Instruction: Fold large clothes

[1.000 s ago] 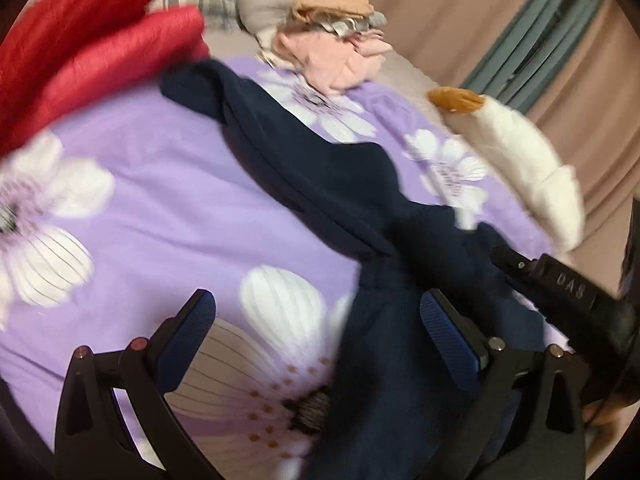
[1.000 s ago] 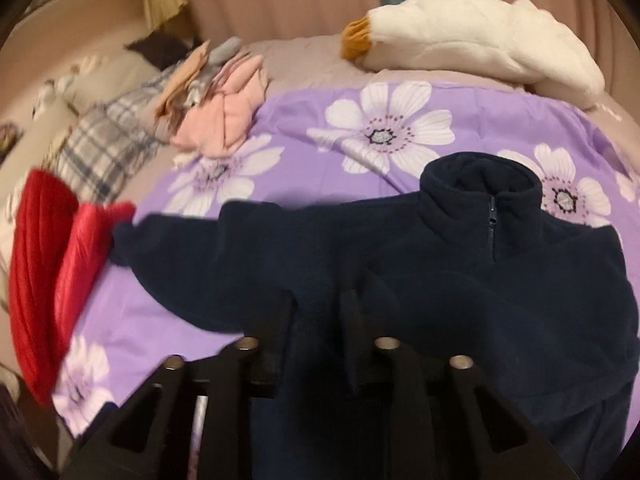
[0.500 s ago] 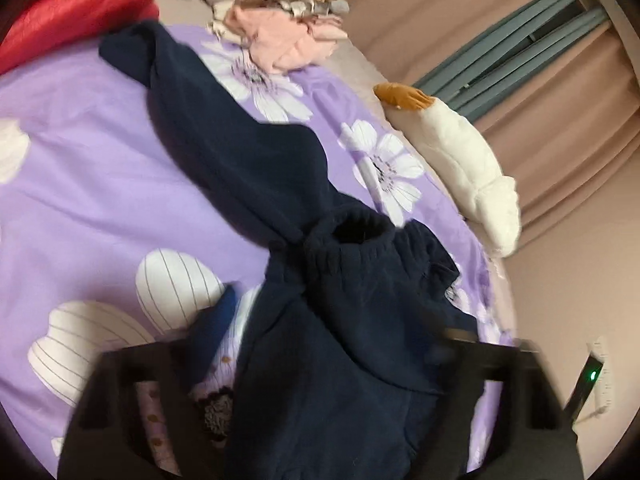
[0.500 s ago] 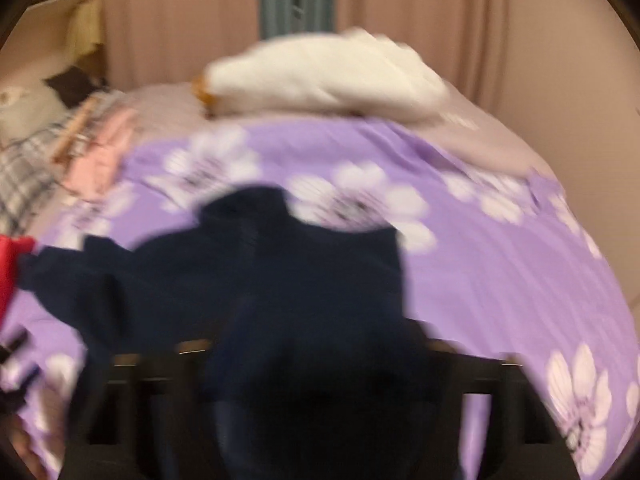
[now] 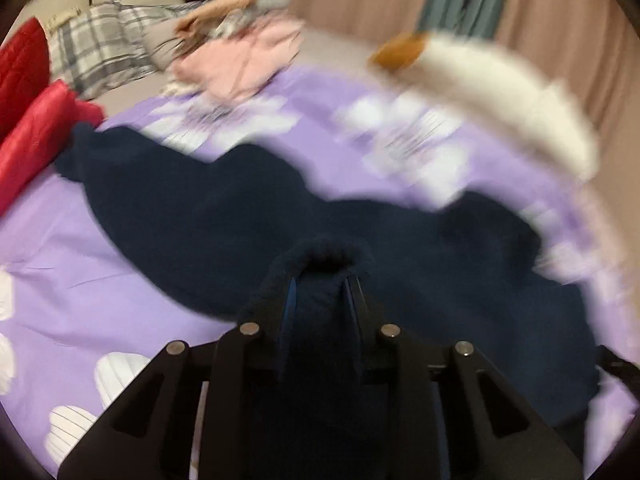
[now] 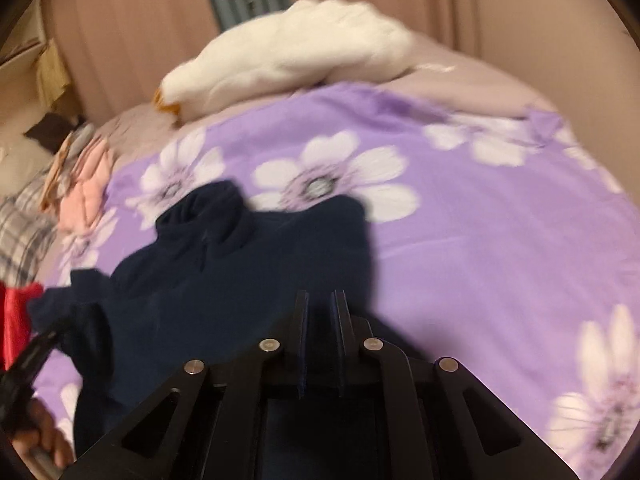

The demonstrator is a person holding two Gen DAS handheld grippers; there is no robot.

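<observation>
A navy fleece pullover (image 5: 224,216) with a zip collar lies spread on the purple flowered bedspread (image 5: 52,264). My left gripper (image 5: 322,280) is shut on a bunched fold of the fleece. In the right wrist view the pullover (image 6: 224,280) lies at the left with its collar up; my right gripper (image 6: 322,300) is shut on its near edge. The other gripper's black body shows at the far left of that view (image 6: 24,364).
A white plush goose (image 6: 288,60) lies along the far side by the curtains. A pile of pink and tan clothes (image 5: 236,56), a plaid pillow (image 5: 92,44) and red quilted cushions (image 5: 24,100) sit at the far left.
My left gripper has closed on the fleece and both views have swung. My right gripper still holds the garment's edge, and one side of the pullover has been drawn over the body.
</observation>
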